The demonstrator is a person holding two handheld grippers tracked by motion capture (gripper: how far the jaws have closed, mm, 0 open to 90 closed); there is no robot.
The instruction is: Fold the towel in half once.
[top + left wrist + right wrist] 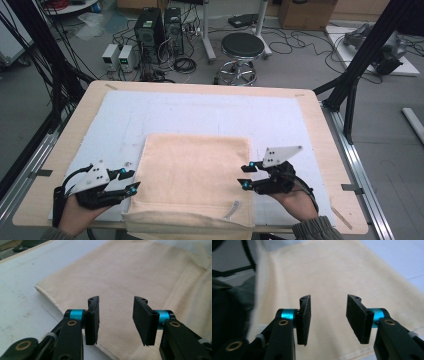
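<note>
A folded cream-coloured cloth with a fine woven texture [192, 175] lies flat in the lower middle of the high view, on the white sheet [200, 112] that covers the pale wooden desk [320, 125]. Its near edge spills over the front rim of the desk at the bottom of the frame, and a small pale tag [231, 210] shows near its lower right corner. It carries nothing on it and nothing is wrapped in it.

The left gripper [131, 181] sits at the lower left of the high view, its jaws pointing toward the cloth's left edge and just beside it. In the left gripper view the gripper [116, 320] has its jaws partly open, nothing between the pads, with the cloth [140, 272] spread beneath and beyond them and its hemmed corner at left centre.

The right gripper [245, 176] is at the lower right, jaws aimed at the cloth's right edge. In the right gripper view its jaws [329, 320] also stand partly open and empty, above the cloth [324, 272].

The cloth looks roughly square; its side edges run from the bottom of the high view toward the top.
</note>
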